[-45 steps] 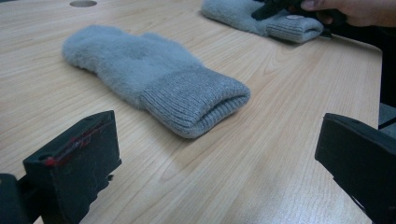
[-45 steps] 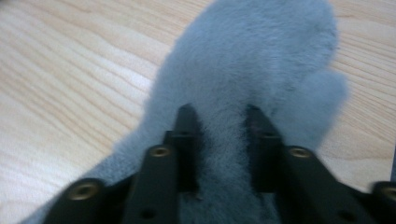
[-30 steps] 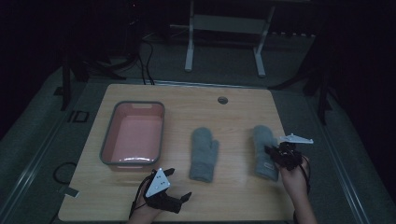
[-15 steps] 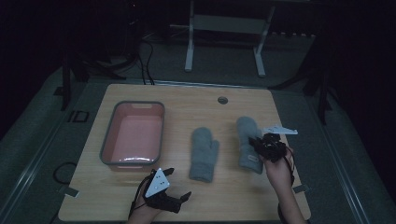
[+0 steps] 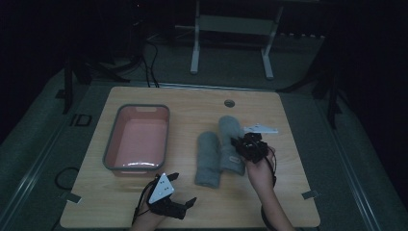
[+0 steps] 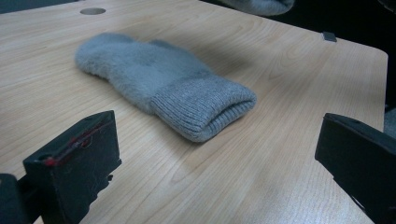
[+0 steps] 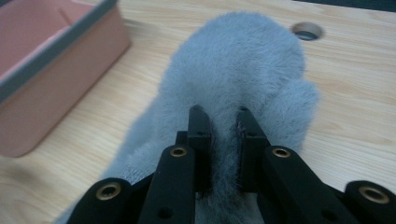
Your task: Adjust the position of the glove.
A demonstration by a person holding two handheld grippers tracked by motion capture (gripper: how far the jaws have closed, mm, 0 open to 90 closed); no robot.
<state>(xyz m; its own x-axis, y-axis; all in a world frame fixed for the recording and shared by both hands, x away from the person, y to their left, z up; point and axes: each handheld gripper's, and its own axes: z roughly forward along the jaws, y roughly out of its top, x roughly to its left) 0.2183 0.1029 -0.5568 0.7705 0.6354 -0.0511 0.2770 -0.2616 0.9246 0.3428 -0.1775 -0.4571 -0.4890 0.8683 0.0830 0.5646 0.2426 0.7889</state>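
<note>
The held mitten point(image 7: 243, 70) sits pinched in my right gripper point(image 7: 223, 122), just beside the second mitten point(image 5: 209, 158) lying flat mid-table, I judge so the pair lines up. My left gripper point(image 6: 219, 154) waits with jaws spread wide, empty, near the pink bin point(image 5: 111, 147).

Dim room, grey floor point(image 5: 43, 144)

Bare table point(image 5: 288, 192) lies open right of the mittens point(image 5: 210, 159).

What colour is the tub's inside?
Pink, with a grey rim; the tub shows best in the high view.
</note>
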